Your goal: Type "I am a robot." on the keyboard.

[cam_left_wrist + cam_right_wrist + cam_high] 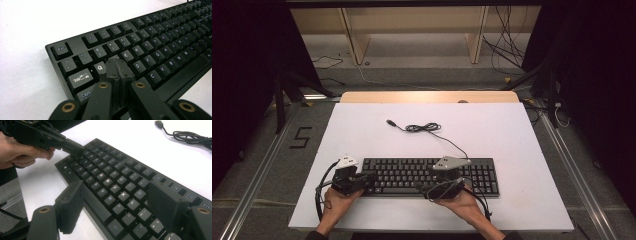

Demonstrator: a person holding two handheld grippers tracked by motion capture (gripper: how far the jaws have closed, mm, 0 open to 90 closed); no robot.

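Black rectangular plastic keyboard: flat on white matte tabletop, near the front edge, long axis parallel to that edge, key rows facing up, function row toward the far edge. Black round cable: from the keyboard's rear toward the far edge, loosely coiled mid-tabletop, plug end free. Key caps: square, matte, white legends.

Left gripper: at the keyboard's left end, jaws pressed together, tips down on the key just right of Q. Also seen in the right gripper view, held in a hand.

Right gripper: jaws wide apart, nothing between them, above the right half of the letter block. Jaw pads: black, blocky, slightly rough.
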